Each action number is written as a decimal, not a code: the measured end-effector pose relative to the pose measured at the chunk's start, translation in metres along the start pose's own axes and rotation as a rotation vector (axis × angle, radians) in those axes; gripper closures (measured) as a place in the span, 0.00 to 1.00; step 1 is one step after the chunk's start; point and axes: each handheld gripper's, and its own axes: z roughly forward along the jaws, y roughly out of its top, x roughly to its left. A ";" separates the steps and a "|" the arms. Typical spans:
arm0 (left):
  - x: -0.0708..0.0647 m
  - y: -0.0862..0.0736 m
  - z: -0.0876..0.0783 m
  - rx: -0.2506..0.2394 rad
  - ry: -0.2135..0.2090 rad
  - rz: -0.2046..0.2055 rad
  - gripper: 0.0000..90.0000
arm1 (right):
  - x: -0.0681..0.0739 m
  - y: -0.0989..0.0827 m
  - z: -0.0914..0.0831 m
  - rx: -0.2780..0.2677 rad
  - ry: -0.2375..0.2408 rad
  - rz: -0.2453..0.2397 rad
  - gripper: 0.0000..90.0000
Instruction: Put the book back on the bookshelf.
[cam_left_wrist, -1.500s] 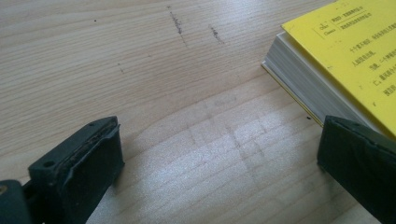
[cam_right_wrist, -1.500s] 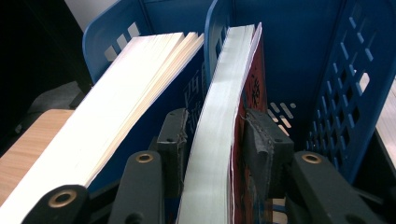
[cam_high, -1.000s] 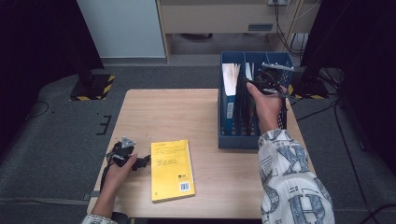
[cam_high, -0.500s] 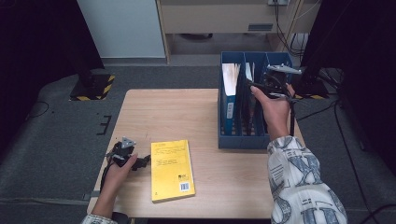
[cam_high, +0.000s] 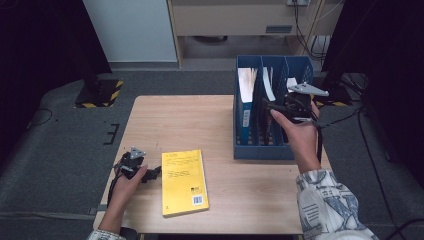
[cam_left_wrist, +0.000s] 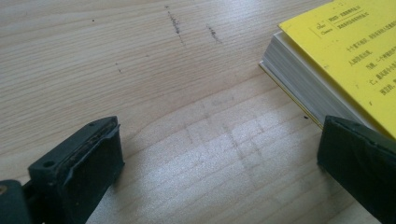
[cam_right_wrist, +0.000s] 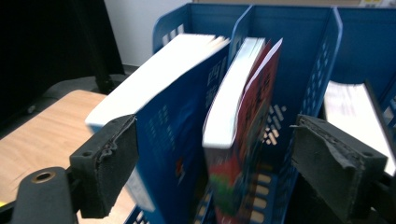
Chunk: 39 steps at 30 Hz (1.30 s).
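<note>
The right claw (cam_high: 272, 107) has just been opening beside the red book (cam_right_wrist: 243, 140) standing in the blue rack (cam_high: 260, 150), probably released. The open left claw (cam_high: 150, 172) waits on the counter (cam_high: 220, 125) near the yellow book (cam_high: 183, 181).

One yellow book (cam_high: 183, 182) flat on table (cam_high: 190, 120); three books upright in one blue file rack (cam_high: 260, 150).
</note>
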 end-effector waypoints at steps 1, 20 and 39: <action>0.000 0.000 0.000 0.000 0.000 0.000 0.00 | 0.001 -0.004 -0.003 -0.002 0.008 0.003 0.16; -0.001 0.001 0.001 0.000 0.007 -0.007 0.00 | 0.039 -0.092 -0.013 0.109 0.176 -0.015 0.13; -0.001 0.001 0.001 -0.001 0.009 -0.008 0.00 | 0.087 -0.153 0.005 0.174 0.300 -0.075 0.17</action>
